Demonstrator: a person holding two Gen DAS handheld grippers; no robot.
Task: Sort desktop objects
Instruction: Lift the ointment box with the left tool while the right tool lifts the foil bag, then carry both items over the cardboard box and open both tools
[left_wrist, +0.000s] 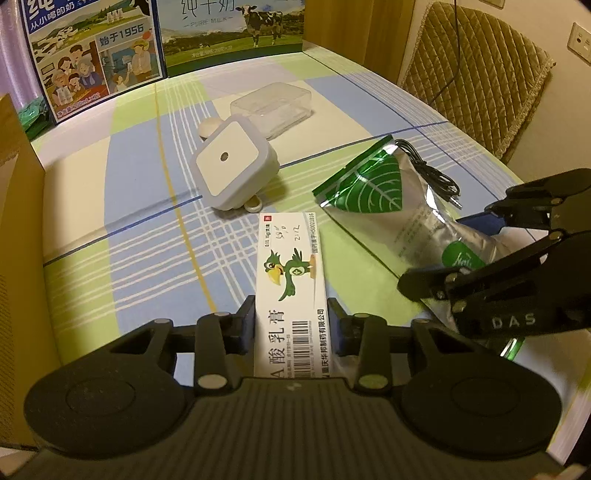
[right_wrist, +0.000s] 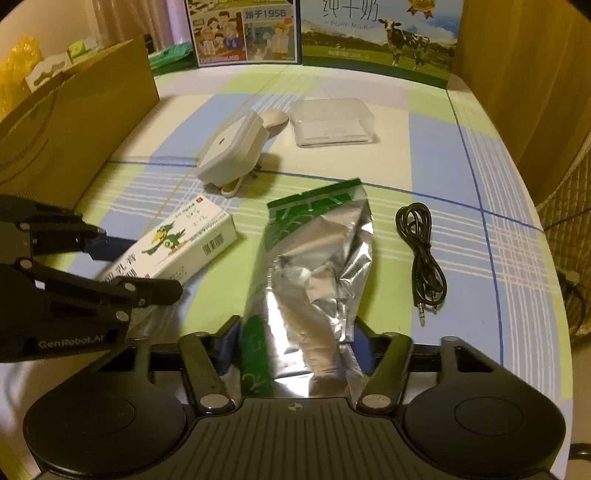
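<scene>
A white medicine box (left_wrist: 291, 273) with a green bird print lies lengthwise on the checked tablecloth. My left gripper (left_wrist: 293, 325) is shut on its near end, one pad on each long side. From the right wrist view the same box (right_wrist: 184, 240) sits at the left with the left gripper (right_wrist: 136, 266) on it. A silver and green foil bag (right_wrist: 317, 258) lies just right of the box. My right gripper (right_wrist: 297, 347) is shut on the bag's lower end. The bag (left_wrist: 388, 199) and right gripper (left_wrist: 452, 249) also show in the left wrist view.
A white square plug-in light (left_wrist: 231, 162) stands beyond the box, with a round beige piece (left_wrist: 208, 127) and a clear plastic case (left_wrist: 273, 107) behind it. A coiled black audio cable (right_wrist: 421, 258) lies right of the bag. Milk cartons (left_wrist: 96, 55) and cardboard walls (right_wrist: 74, 122) ring the table.
</scene>
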